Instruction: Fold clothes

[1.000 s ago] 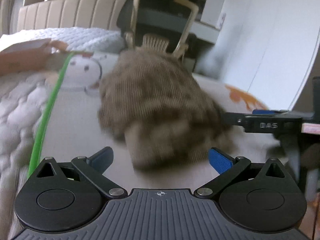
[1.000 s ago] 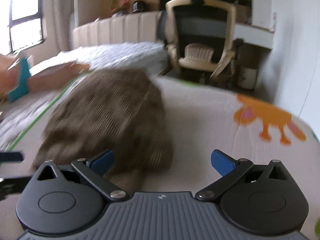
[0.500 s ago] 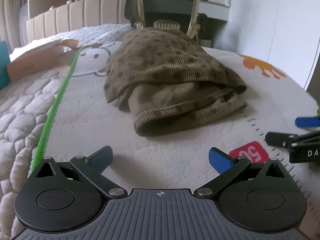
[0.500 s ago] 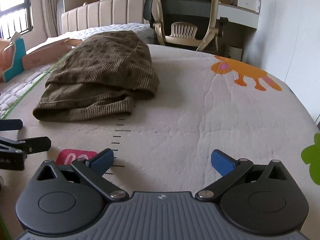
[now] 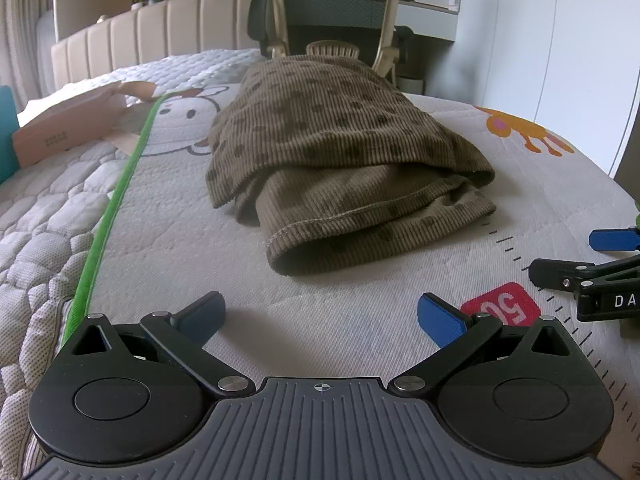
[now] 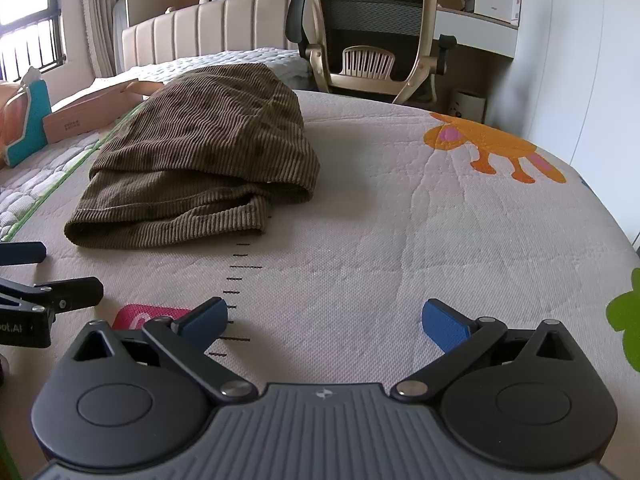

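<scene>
Brown corduroy garment [image 5: 344, 168]: folded bundle on play mat [image 6: 400, 240], before office chair [image 6: 372, 28]. Left gripper [image 5: 320, 316], right gripper [image 6: 324, 320]: jaws spread, empty, short of garment, apparently released after folding. Cardboard box [image 5: 68, 128]: left of garment.

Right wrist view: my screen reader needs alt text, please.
A folded brown corduroy garment lies on a printed mat, ahead and left of the open, empty right tongs. The left tongs show at the left edge.

Left gripper [image 5: 321, 316] and right gripper [image 6: 325, 322] side by side, both spread wide, empty
</scene>
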Demonstrator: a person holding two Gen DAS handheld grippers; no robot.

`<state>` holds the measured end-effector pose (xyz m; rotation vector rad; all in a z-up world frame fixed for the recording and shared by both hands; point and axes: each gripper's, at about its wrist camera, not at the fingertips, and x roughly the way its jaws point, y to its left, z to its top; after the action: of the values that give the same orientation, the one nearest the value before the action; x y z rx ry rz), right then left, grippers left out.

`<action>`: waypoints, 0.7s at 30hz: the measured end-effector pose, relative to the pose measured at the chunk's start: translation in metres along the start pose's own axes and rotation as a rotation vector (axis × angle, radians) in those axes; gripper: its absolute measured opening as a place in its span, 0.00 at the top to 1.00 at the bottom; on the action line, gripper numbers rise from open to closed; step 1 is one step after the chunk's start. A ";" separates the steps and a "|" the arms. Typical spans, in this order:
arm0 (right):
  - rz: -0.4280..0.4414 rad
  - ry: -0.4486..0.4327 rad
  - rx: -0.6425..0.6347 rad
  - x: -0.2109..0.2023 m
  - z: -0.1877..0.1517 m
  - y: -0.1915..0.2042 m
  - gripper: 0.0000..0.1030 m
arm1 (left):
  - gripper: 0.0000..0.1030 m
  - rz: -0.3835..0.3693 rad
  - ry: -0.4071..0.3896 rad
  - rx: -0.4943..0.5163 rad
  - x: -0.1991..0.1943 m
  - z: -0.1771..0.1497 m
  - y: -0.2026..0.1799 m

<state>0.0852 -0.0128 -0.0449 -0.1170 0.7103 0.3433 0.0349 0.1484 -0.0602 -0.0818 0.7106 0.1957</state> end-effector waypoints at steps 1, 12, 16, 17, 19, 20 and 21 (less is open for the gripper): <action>0.000 0.000 0.000 0.000 0.000 0.000 0.00 | 0.00 0.000 0.000 0.000 0.000 0.000 0.000; 0.004 0.000 -0.002 0.000 0.000 0.000 0.00 | 0.00 -0.001 0.000 0.000 0.000 0.000 0.000; 0.005 0.001 -0.004 0.000 0.000 0.000 0.00 | 0.00 0.000 0.000 0.001 0.000 0.000 0.000; 0.006 0.001 -0.005 0.000 0.000 -0.001 0.00 | 0.00 0.001 0.000 0.001 0.000 0.000 0.000; 0.008 0.001 -0.006 0.000 0.000 -0.002 0.00 | 0.00 0.004 0.001 0.002 -0.001 0.000 0.000; 0.008 0.001 -0.007 0.000 0.000 -0.001 0.00 | 0.00 0.005 0.001 0.002 -0.001 0.000 -0.001; 0.009 0.001 -0.007 0.000 0.000 -0.001 0.00 | 0.00 0.006 0.001 0.002 -0.001 0.000 -0.001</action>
<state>0.0857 -0.0140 -0.0448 -0.1206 0.7105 0.3540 0.0342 0.1475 -0.0600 -0.0778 0.7120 0.2005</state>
